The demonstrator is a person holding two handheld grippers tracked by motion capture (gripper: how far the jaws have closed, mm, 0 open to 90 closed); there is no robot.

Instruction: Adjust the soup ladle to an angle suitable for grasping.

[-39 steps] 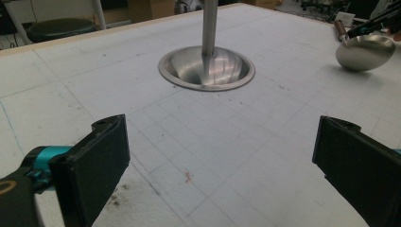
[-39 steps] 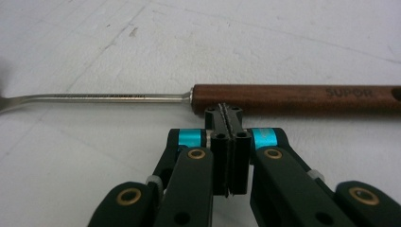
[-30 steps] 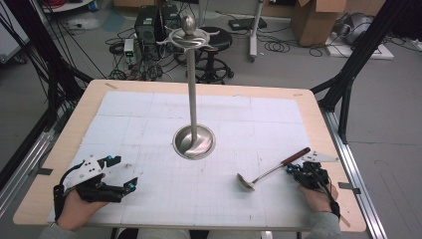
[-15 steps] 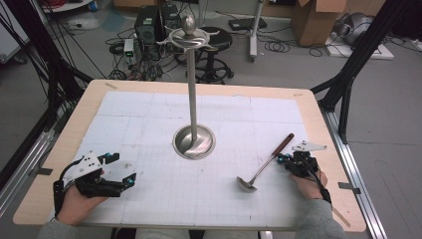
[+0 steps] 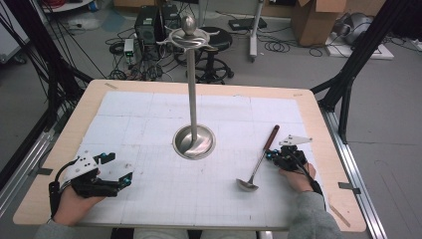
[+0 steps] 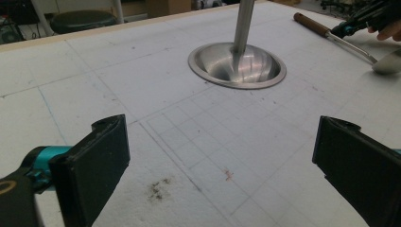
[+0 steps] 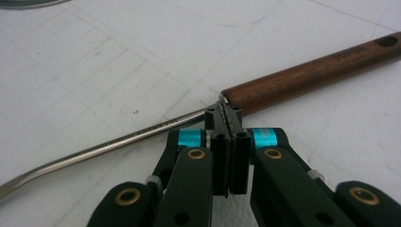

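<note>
Right hand-held gripper (image 7: 226, 116) clamped on ladle (image 5: 260, 159), jaws pinched together on the metal shaft right where the wooden handle starts. Ladle lying on the white counter (image 5: 149, 124) sheet, right of the metal stand (image 5: 193, 99): bowl end toward the person, wooden handle angled away toward the counter's far right. Well apart from the stand's dish base, not touching it. Left hand-held gripper (image 6: 222, 156) apart, jaws wide with nothing between, low over the sheet on the stand's near-left side, pointing toward the dish base.
</note>
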